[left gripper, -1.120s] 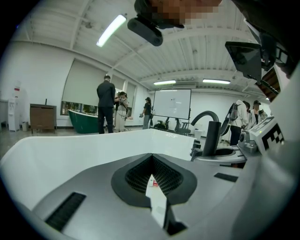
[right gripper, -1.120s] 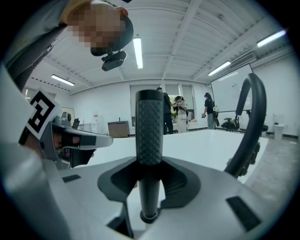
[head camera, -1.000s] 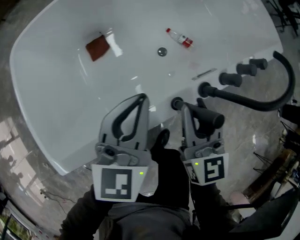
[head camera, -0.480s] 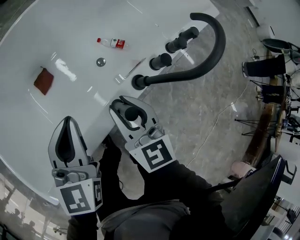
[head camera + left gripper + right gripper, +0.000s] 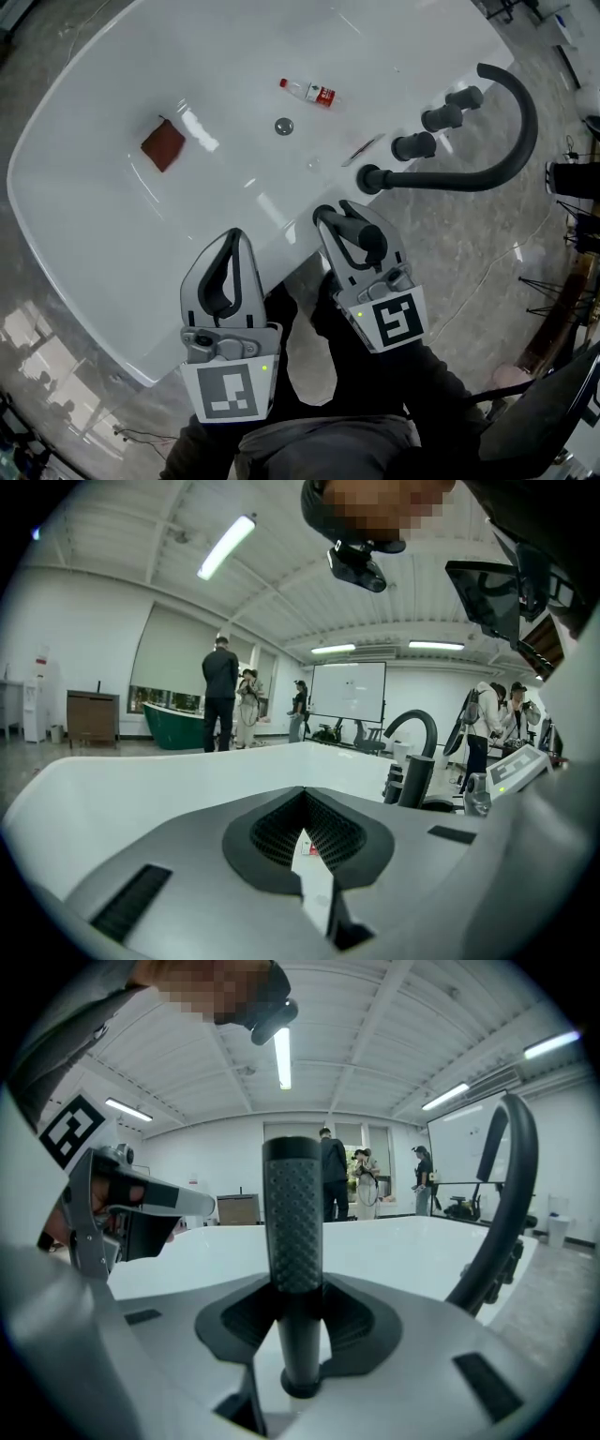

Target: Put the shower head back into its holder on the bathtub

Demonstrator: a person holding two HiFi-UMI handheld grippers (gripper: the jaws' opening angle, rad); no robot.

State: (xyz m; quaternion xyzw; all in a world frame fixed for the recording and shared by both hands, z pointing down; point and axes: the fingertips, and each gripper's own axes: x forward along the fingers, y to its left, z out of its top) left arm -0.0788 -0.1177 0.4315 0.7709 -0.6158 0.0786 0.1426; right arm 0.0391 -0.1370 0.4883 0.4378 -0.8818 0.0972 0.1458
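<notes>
Right gripper (image 5: 298, 1288) grips shower head (image 5: 293, 1213) — upright

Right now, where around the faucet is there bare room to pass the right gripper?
Bare rim between right gripper and spout base; open tub floor between red cloth and drain. Crowded beyond the spout base: three knobs in a row.

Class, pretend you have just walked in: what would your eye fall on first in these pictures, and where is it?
The big white bathtub fills the head view, with a tall curved black spout on its right rim. At the near rim the right gripper is shut on the black shower head. A red-brown cloth lies in the tub.
</notes>
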